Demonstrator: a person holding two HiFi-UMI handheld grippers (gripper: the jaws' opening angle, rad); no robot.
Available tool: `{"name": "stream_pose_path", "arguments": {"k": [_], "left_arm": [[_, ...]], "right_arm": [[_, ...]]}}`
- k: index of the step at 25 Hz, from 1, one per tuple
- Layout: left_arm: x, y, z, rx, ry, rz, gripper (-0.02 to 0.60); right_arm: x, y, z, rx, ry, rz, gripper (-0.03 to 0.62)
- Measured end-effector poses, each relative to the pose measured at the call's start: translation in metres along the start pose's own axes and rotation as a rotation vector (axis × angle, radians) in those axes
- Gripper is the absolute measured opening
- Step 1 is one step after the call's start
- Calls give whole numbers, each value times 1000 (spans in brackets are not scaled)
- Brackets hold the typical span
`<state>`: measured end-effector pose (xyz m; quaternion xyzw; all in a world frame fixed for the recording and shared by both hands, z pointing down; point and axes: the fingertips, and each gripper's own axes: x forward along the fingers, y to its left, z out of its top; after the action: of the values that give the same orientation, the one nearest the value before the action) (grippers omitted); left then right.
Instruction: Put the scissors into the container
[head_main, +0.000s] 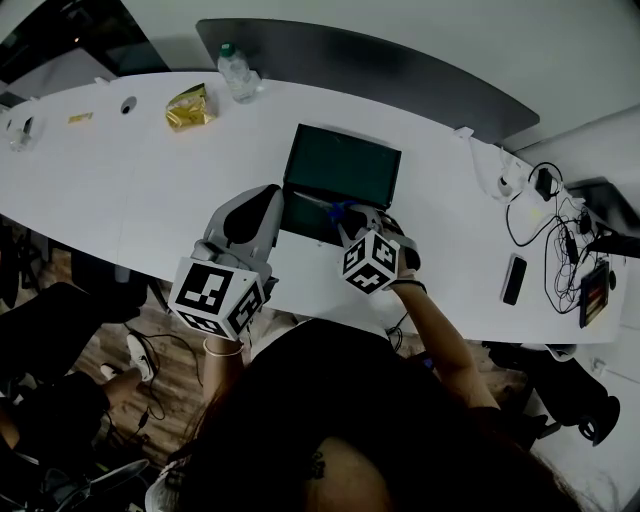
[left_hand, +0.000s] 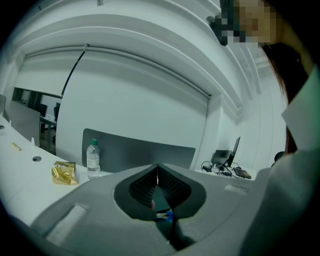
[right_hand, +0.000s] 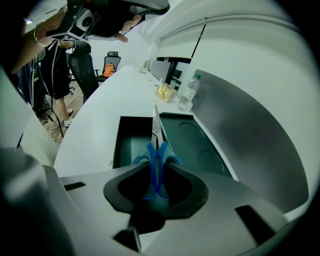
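The scissors (right_hand: 156, 147) have blue handles and steel blades. My right gripper (right_hand: 156, 165) is shut on their handles, and the blades point forward over the open dark green container (right_hand: 131, 137). In the head view the scissors (head_main: 338, 210) hang at the front edge of the container (head_main: 340, 165), ahead of the right gripper (head_main: 352, 224). The left gripper (head_main: 268, 203) hovers by the container's front left corner. In its own view, the left gripper (left_hand: 157, 170) has its pads meeting at the tips with nothing held.
The white table (head_main: 130, 190) carries a water bottle (head_main: 237, 72) and a gold snack packet (head_main: 188, 108) at the back left. A phone (head_main: 514, 279) and tangled cables (head_main: 550, 215) lie at the right. The table's near edge runs just under both grippers.
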<state>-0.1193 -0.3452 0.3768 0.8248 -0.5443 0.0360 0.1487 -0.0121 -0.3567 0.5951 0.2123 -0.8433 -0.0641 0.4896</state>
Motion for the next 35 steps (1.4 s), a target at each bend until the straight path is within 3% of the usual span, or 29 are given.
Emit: {"name": "stream_pose_path", "arguments": {"k": [35], "left_arm": [[5, 27, -14, -37, 46, 59, 12]], "right_arm": [[63, 18, -26, -32, 185, 153, 94]]}}
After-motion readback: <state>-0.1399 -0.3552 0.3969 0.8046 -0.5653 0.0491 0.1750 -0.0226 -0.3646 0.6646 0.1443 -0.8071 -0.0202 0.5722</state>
